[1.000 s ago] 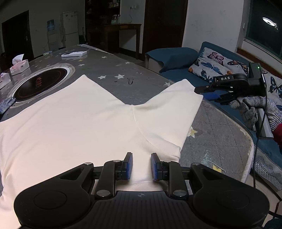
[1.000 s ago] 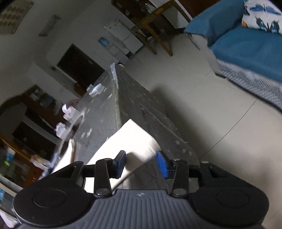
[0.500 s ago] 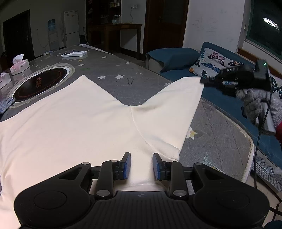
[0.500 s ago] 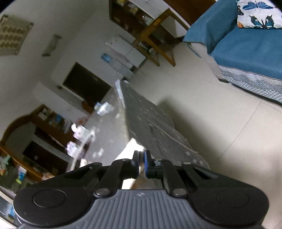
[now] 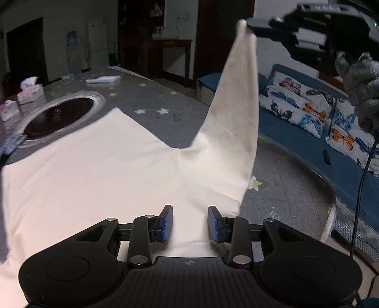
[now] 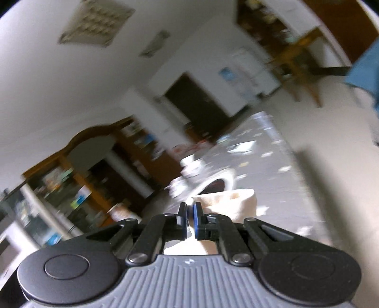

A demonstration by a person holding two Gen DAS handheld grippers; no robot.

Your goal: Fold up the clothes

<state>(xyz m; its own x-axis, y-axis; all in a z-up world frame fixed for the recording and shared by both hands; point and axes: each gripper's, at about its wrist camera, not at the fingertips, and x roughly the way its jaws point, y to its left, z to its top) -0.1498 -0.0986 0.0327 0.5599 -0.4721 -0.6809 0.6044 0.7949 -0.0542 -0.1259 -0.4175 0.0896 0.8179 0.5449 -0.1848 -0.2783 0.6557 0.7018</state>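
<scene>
Cream shirt (image 5: pixel 94 180) on grey star-print table (image 5: pixel 284 180); sofa (image 5: pixel 308 132) right. Right gripper (image 6: pixel 190 221) pinches lifted sleeve (image 5: pixel 236 113); left gripper (image 5: pixel 190 224) jaws apart, empty.

White plaster walls (image 5: pixel 71 19) enclose a dim room. At eleven o'clock stands a white refrigerator (image 5: pixel 96 45); at twelve, a dark wooden side table (image 5: pixel 170 47); at two, a blue sofa (image 5: pixel 305 144) carrying butterfly-print cushions (image 5: pixel 296 101). Pale floor tiles (image 6: pixel 331 147) reflect light.
</scene>
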